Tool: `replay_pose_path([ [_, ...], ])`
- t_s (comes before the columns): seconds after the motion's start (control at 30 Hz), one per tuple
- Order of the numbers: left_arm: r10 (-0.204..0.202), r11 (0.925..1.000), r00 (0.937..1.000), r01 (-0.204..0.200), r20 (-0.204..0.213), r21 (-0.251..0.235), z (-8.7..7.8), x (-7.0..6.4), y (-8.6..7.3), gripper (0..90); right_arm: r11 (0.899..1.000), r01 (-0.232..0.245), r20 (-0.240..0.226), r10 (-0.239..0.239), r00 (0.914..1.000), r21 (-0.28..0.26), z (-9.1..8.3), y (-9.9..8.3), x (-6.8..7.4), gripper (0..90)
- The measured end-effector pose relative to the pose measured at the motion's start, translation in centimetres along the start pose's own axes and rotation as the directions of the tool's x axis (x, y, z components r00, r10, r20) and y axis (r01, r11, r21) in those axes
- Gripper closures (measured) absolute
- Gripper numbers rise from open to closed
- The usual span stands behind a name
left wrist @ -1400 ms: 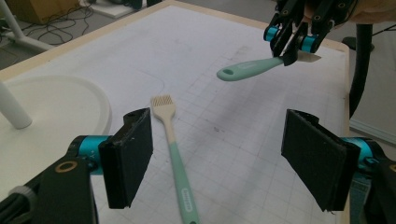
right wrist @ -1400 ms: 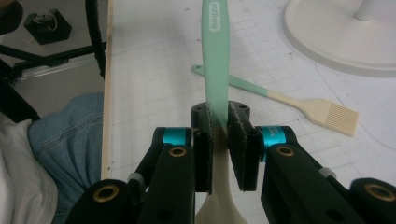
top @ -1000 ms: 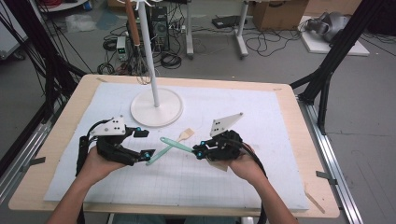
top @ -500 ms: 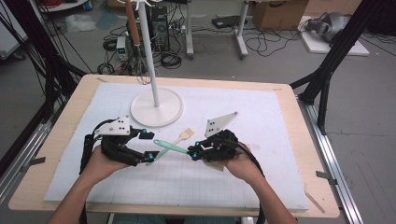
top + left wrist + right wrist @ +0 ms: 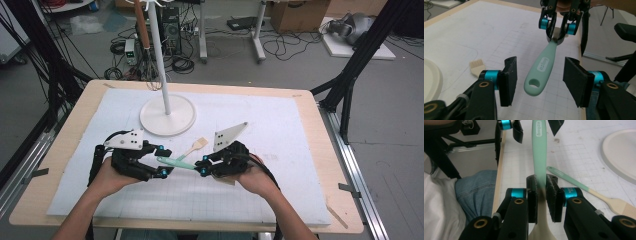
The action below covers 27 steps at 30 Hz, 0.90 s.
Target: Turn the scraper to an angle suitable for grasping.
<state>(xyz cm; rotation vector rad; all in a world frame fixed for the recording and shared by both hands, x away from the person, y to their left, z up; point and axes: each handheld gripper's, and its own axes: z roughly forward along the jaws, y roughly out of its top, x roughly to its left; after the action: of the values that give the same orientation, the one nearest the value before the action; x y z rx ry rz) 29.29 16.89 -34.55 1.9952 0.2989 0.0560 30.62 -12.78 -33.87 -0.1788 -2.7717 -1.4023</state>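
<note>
My right gripper [image 5: 541, 187] is shut on a mint-handled utensil [image 5: 539, 150] where mint meets cream, and holds it above the mat. The utensil's handle [image 5: 540, 72], with a hole at its end, points between the jaws of my open left gripper [image 5: 540, 75], which do not touch it. In the high view the utensil [image 5: 175, 162] bridges the left gripper [image 5: 162, 160] and the right gripper [image 5: 202, 166]. A pastry brush [image 5: 192, 148] with a mint handle and cream bristles lies on the mat just beyond them; the brush [image 5: 584, 187] is to the right of my right jaws.
A white stand with a round base [image 5: 167, 115] and a tall pole [image 5: 160, 55] rises at the back left of the white mat [image 5: 280, 125]. A whisk with a brown handle [image 5: 142, 30] hangs from it. The person's lap [image 5: 474, 190] is past the table's near edge.
The two grippers have drawn closer together. The held utensil's handle end now lies between the left gripper's open jaws.
</note>
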Motion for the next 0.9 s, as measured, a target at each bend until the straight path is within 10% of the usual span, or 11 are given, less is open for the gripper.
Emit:
replay_pose_path([
  [0.9,0.03,0.9983,0.9913,-0.036,0.128,0.047,0.31,-0.35,-0.29,66.1,0.998,0.055,-0.068,-0.054,0.9962,0.02,0.68,0.06,0.57,80.8],
])
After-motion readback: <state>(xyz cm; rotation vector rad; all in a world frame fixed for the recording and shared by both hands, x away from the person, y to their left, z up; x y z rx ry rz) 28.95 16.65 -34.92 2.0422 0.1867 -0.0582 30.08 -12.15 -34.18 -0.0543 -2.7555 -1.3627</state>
